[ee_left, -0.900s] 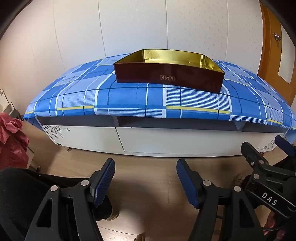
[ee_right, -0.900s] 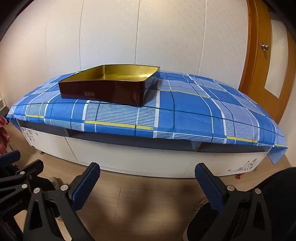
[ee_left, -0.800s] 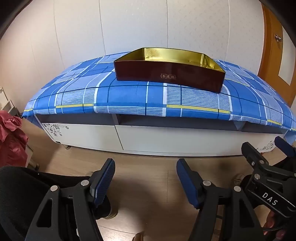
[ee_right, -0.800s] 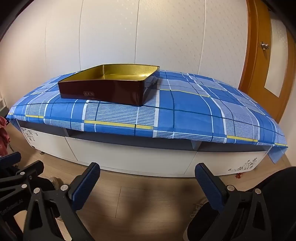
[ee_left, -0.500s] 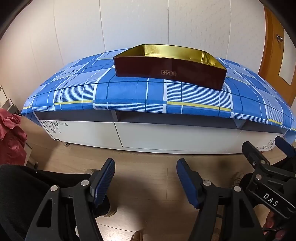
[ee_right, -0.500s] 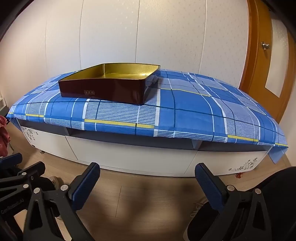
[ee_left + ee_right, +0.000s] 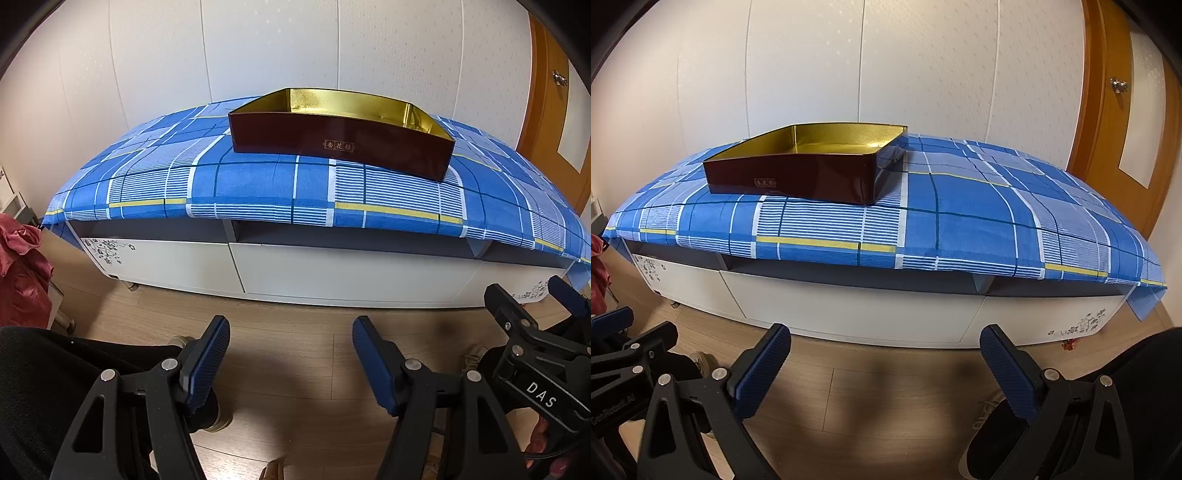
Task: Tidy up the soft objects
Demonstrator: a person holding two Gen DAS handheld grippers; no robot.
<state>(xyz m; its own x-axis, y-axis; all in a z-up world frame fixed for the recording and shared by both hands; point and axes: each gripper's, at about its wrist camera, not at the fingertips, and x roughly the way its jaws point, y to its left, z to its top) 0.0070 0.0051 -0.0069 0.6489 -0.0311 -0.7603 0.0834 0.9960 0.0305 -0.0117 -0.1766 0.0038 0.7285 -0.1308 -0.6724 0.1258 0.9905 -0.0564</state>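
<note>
An empty gold-lined box [image 7: 340, 142] sits at upper centre on a blue plaid cloth [image 7: 258, 184]. Left gripper [image 7: 291, 354] and right gripper [image 7: 886, 363] hang released, grasping nothing. No soft objects visible; organizing appears unstarted.

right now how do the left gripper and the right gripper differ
The right gripper has its jaws spread wider than the left gripper, which is only partly open. In its own view, the left gripper faces the box almost head-on, while the right gripper sees the box off to its left. Shared: both are empty, have blue ribbed pads on black frames, and hang low over the wooden floor in front of the cloth-covered cabinet.
</note>
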